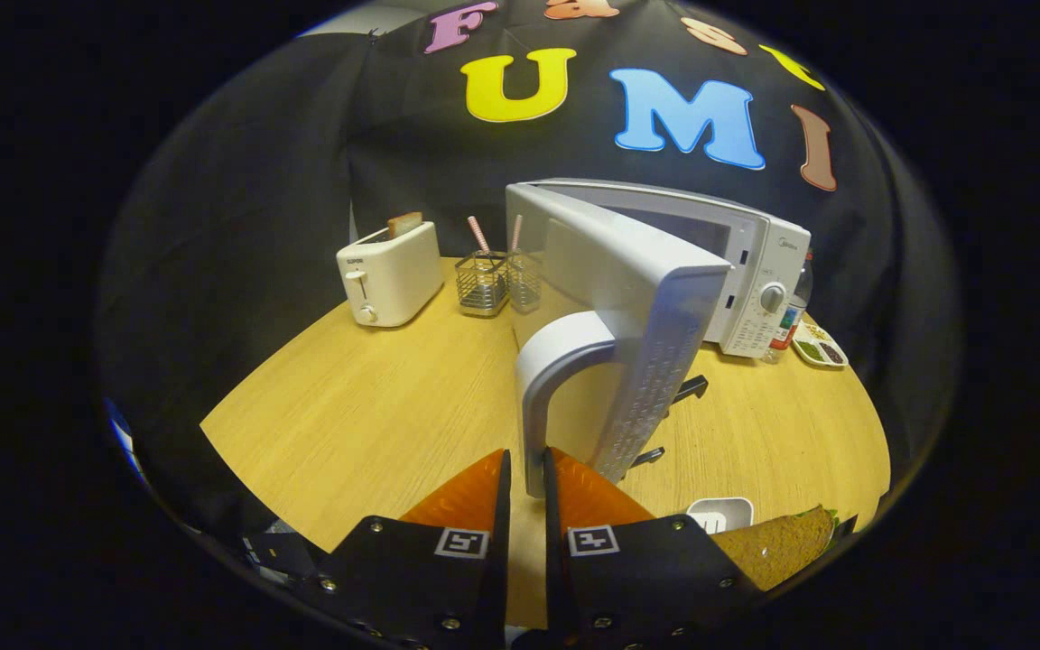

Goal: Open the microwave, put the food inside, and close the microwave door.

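**Door swung wide, tool at the handle's foot: time to let go cleanly**

I have the tool (526, 469) with its fingers nearly together, a narrow gap between them, and the lower end of the pale grey arched handle (545, 379) sits right in that gap. Whether both fingers actually press on it I cannot tell from here; they look close beside it rather than clamped.

The white boxy microwave (755, 280) stands toward the back of the light wooden tabletop (366, 415), and its white door (637, 298) is swung well out toward me, so I judge the opening step all but done. The food, a brown sandwich with a hint of green filling (782, 542), lies on the tabletop just right of the fingers, beside a small white square dish (720, 515).

To finish this step well, I would spread the fingers a touch before backing away, so the handle does not drag the door with me (a light door like this probably swings easily). Then I would draw back in line with the handle, clear of the door's edge, before turning right for the sandwich.

The white toaster (389, 271) and the wire-mesh holder (484, 282) stand well off to the left, out of my path.
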Demonstrator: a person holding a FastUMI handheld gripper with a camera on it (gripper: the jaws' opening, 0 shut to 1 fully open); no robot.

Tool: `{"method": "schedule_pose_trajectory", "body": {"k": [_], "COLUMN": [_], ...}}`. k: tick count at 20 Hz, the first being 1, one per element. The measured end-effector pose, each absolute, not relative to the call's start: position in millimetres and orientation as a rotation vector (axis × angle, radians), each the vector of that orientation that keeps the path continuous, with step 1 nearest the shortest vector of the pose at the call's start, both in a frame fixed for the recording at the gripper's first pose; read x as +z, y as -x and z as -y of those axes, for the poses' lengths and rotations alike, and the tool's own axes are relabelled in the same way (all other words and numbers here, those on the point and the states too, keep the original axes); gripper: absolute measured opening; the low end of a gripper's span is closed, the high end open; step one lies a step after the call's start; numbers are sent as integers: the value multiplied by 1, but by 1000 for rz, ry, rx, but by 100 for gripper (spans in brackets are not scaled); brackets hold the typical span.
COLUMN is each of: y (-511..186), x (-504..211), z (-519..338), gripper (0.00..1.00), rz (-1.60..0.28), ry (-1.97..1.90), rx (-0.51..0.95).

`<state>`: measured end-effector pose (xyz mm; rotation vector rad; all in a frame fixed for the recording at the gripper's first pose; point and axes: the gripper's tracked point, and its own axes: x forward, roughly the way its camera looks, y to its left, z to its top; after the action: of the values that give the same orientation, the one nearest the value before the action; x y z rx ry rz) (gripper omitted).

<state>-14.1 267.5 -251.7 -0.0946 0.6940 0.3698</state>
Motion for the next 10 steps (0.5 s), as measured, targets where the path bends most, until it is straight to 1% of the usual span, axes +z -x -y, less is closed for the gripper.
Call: {"method": "schedule_pose_trajectory", "body": {"k": [2, 3, 4, 7, 8, 9, 10], "y": [21, 25, 30, 49, 57, 61, 65], "x": [-251, -249, -249, -222, -211, -197, -182], "z": [-289, -301, -311, -333, -339, -341, -338], "gripper": [18, 18, 24, 29, 33, 40, 52], "rz": [-693, -688, -691, -647, -632, -609, -583], "ry": [83, 69, 66, 0, -33, -53, -63], "rx": [426, 476, 510, 625, 665, 689, 703]}}
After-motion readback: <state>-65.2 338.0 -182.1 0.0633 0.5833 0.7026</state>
